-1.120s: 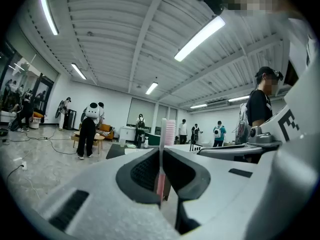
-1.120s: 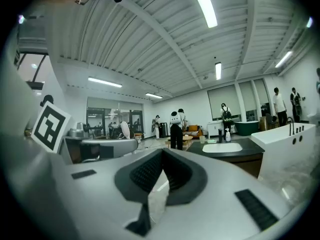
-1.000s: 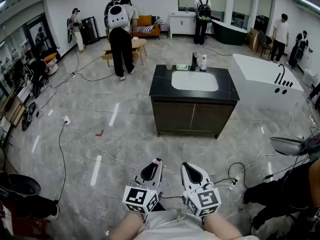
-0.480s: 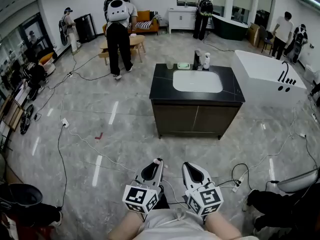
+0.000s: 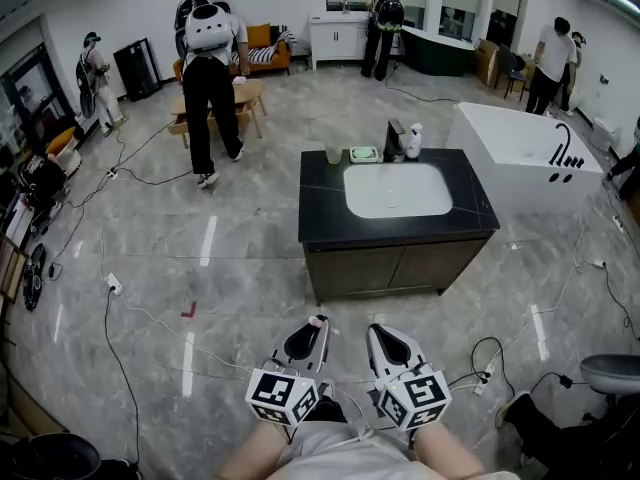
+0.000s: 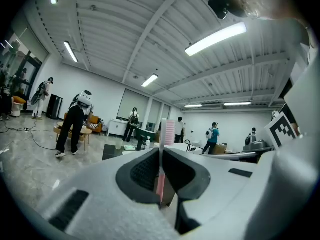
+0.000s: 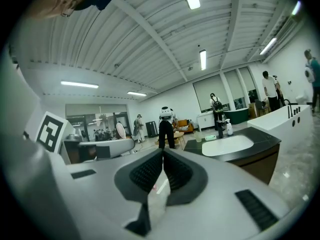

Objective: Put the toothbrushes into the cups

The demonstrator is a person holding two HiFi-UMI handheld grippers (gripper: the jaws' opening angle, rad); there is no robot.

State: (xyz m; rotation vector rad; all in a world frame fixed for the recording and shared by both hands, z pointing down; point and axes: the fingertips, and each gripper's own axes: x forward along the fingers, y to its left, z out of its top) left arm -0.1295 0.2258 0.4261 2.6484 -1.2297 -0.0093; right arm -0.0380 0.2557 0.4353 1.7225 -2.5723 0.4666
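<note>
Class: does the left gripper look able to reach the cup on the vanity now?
Probably not yet. The left gripper, holding a pink toothbrush, sits near the body; open floor separates it from the vanity, and the cup stands at its far edge.

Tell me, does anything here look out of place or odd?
One thing: a pink toothbrush stands upright, clamped in the jaws of the left gripper, out over the open floor and well short of the sink counter. A power strip with loose cables also lies on the floor, where someone could trip.
</note>
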